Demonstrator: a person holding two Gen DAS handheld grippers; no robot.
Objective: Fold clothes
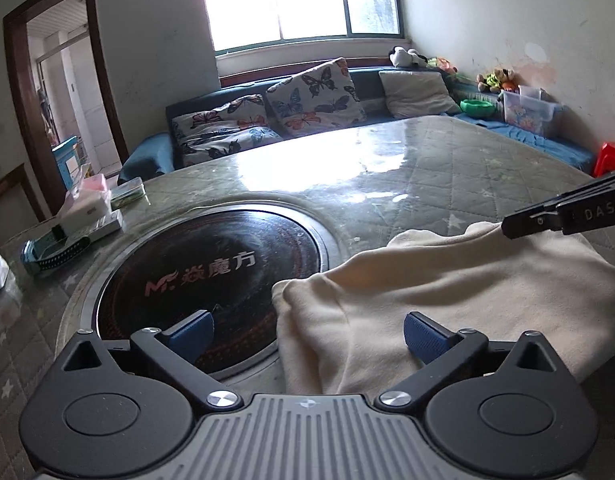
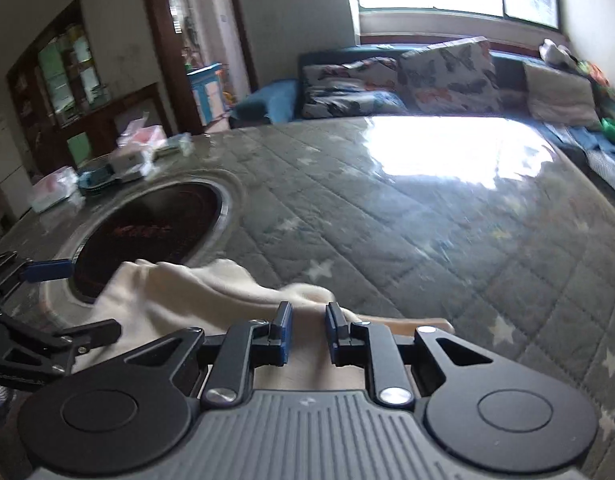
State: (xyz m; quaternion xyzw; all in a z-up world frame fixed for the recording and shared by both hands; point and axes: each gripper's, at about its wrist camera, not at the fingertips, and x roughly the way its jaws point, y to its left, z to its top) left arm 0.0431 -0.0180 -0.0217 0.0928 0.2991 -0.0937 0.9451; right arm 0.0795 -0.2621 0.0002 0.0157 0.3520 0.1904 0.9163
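A cream cloth (image 1: 447, 292) lies bunched on the quilted table (image 1: 407, 160), its left edge over the round black cooktop (image 1: 211, 272). My left gripper (image 1: 307, 334) stands wide open low over the cloth's near left part; its right pad is above the cloth, its left pad above the cooktop, and neither presses on anything. My right gripper (image 2: 309, 332) is nearly shut, with a ridge of the cloth (image 2: 195, 292) running between its blue pads. In the left wrist view the cloth rises like a tent to the right gripper (image 1: 507, 228).
Small boxes and packets (image 1: 87, 208) crowd the table's left edge. Behind the table runs a blue sofa (image 1: 387, 92) with butterfly cushions, soft toys and a plastic bin. A doorway (image 1: 63, 92) opens at the left, and a red stool (image 1: 609, 156) stands at the right.
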